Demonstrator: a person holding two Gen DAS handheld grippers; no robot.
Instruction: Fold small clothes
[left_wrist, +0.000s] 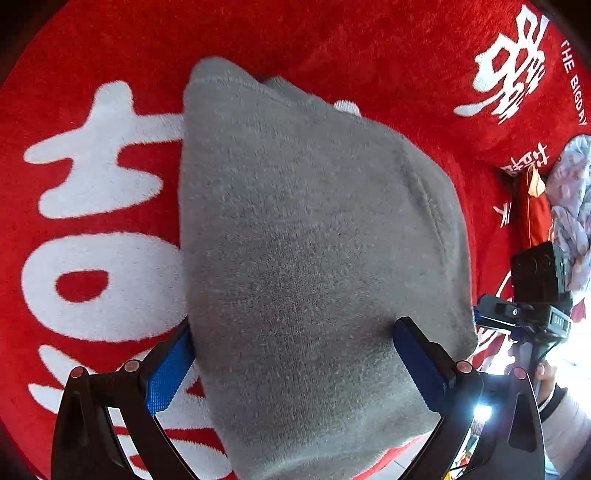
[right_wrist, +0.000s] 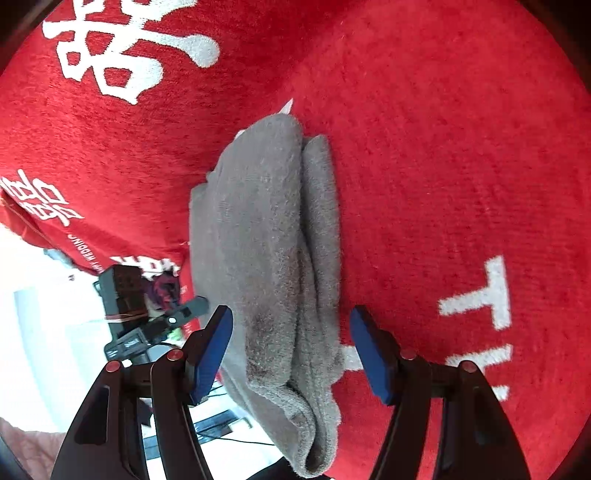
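A folded grey fleece garment (left_wrist: 306, 240) lies on a red plush cover (left_wrist: 92, 66) with large white characters. My left gripper (left_wrist: 293, 328) hangs over its near end, jaws wide open; one blue pad sits at the garment's left edge, the other rests over its top. In the right wrist view the same grey garment (right_wrist: 273, 229) shows as a thick stack of layers that droops over the cover's near edge. My right gripper (right_wrist: 291, 314) stands open with the stack between its blue pads, neither pad pressing on it.
The right hand's gripper and its camera (left_wrist: 539, 291) sit at the right of the left wrist view, with a hand and sleeve (left_wrist: 554, 398) below. A lilac patterned cloth (left_wrist: 572, 192) lies beyond. The left gripper body (right_wrist: 147, 314) shows past the cover's edge (right_wrist: 48, 236), over bright floor.
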